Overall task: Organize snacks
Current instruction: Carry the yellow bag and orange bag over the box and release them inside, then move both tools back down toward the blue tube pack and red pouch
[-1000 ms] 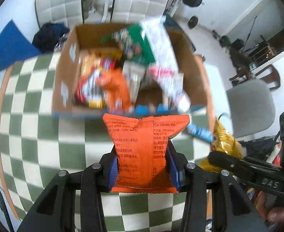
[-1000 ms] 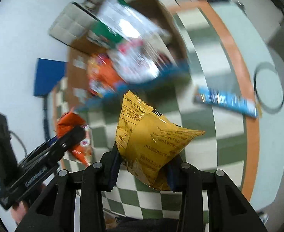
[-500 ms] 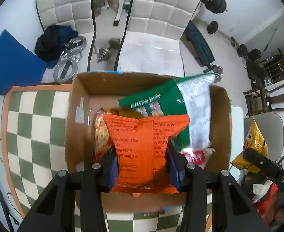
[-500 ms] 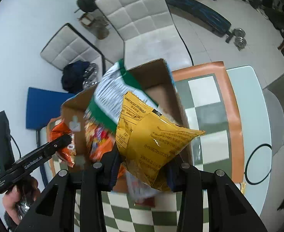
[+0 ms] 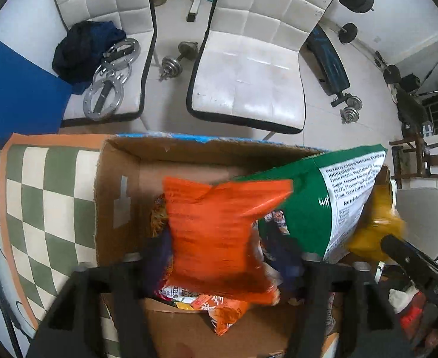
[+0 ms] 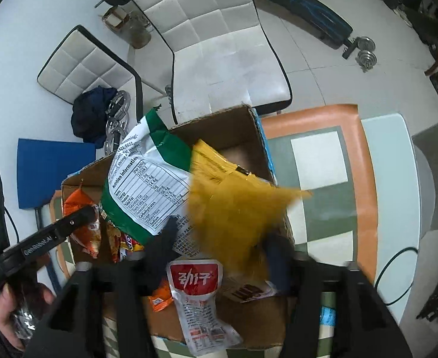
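Hovering over the cardboard box (image 5: 116,185), both packets blurred.
Left gripper (image 5: 223,264) stood apart around the orange packet (image 5: 216,232); right gripper (image 6: 219,256) apart around the yellow packet (image 6: 233,205).

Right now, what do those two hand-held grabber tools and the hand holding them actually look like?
Both are matte black plastic. The left gripper and right gripper each have two chunky angular fingers with dark blue pads and small silver screws. From the right wrist view, the left one is a long black bar with white lettering, held in a bare hand; no sleeve shows.
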Tool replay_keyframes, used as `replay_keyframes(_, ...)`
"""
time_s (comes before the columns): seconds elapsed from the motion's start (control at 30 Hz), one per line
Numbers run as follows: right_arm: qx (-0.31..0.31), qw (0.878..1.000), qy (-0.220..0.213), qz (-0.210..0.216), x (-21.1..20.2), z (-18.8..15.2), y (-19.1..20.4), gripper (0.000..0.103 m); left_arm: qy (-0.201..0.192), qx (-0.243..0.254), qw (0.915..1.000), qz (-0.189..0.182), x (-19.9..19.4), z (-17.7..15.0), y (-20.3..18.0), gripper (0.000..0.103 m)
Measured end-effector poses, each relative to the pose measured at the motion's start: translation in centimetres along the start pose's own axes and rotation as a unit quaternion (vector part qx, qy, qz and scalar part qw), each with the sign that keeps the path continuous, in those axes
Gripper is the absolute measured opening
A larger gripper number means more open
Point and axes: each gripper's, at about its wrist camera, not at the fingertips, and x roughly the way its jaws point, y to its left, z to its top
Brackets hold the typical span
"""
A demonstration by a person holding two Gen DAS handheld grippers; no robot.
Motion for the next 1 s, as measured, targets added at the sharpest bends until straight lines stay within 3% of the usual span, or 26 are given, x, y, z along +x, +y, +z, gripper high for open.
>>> replay_keyframes(0.17,-0.007,1.0,0.007,0.0,-0.2,-0.2,0.1,0.09,-0.008,0.013,0.9999,0.0,-0.7,-0.7,-0.6,0.081)
replay_keyframes(0.4,-0.032,0.999,-0.003,-0.01,-1.8,-2.1,0.8,0.095,-0.043,0.04,0.9982,0.012,-2.6,-2.7,-1.5,0.096)
replay_keyframes(0.67,-0.068,0.997,-0.027,-0.02,-4.1,-5.8,2.5,0.097,-0.098,0.062,0.9928,0.033,-6.1,-6.4,-2.3,0.101)
replay_keyframes(1.0,-0.105,0.993,-0.058,-0.02,-7.7,-10.8,4.4,0.097,-0.158,0.061,0.9849,0.039,-10.3,-11.1,-3.1,0.101)
